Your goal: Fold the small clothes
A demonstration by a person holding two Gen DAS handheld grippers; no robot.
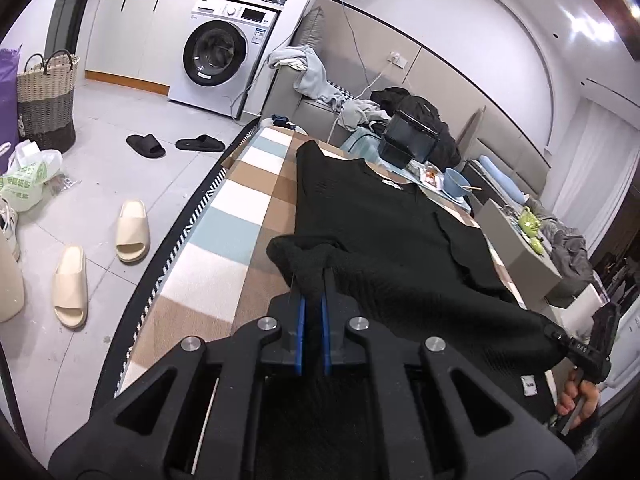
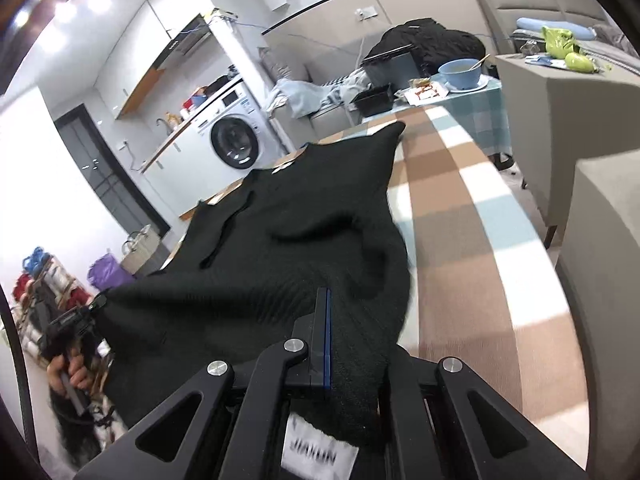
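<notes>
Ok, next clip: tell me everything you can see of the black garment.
The black garment is a dark ribbed knit, seemingly a top, with a white label at the neckline and another near the hem. Its far end lies flat on the checked cloth; its near edge is lifted. The left hand-held gripper is shut on one near corner, the right hand-held gripper on the other, with fabric bunched at both.

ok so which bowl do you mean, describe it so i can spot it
Find the long table with the checked cloth where the black garment lies. At its far end, past the garment, beside the black containers, sits the light blue bowl on a matching plate. It is the only round blue dish there, with a utensil handle sticking out.
</notes>
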